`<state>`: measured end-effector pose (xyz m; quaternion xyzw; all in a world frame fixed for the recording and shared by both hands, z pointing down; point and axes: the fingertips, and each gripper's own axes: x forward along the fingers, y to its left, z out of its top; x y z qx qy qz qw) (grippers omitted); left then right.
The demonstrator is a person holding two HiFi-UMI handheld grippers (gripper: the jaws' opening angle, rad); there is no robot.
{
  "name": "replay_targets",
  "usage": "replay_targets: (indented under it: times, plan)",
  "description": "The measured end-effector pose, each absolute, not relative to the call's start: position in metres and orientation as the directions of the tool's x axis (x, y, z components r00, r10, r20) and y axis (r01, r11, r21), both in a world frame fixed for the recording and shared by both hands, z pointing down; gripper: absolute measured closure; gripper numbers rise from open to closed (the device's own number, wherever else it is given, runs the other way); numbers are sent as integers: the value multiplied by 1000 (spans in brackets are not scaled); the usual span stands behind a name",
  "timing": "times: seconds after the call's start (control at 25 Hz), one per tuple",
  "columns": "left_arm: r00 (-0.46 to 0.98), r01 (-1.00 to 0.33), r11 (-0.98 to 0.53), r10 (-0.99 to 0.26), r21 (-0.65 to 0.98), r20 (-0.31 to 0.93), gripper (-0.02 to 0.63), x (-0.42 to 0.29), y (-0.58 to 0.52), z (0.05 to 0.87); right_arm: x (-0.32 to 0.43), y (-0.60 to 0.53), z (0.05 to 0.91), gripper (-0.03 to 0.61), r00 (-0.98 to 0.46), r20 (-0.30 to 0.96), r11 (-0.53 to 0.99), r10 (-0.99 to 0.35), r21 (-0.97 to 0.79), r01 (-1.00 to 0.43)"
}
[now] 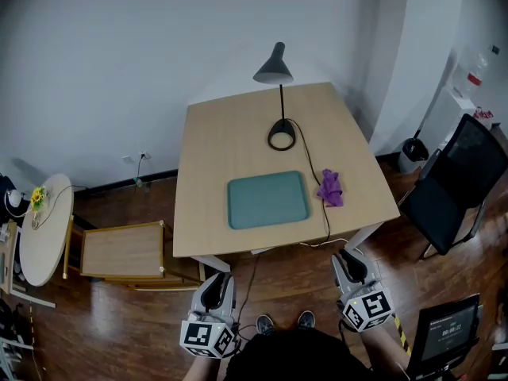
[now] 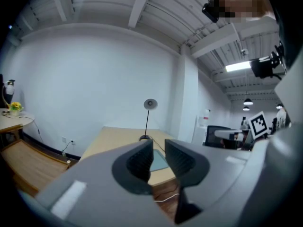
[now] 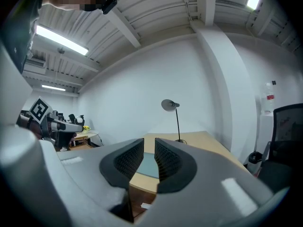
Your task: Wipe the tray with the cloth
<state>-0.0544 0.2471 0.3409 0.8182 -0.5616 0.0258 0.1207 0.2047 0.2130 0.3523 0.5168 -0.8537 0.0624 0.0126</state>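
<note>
Head view shows the teal tray (image 1: 267, 199) on the bench (image 1: 230, 125) near its front edge, with the purple cloth (image 1: 330, 187) just beside it on the right. The left hand-held gripper (image 1: 216, 282) and right hand-held gripper (image 1: 349, 259) hang well short of the bench, both released and empty, jaws only narrowly apart. The lamp cable (image 1: 326, 217) runs right by the cloth, so a careless grab could pinch it and tug the lamp (image 1: 279, 94).
</note>
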Motion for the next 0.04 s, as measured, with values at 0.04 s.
replay_targets:
  times: [0.04]
  plan:
    - [368, -925, -341, -913, 167, 177, 512, -54, 251, 342, 204, 216, 353, 505, -468, 84, 461, -879, -96, -882]
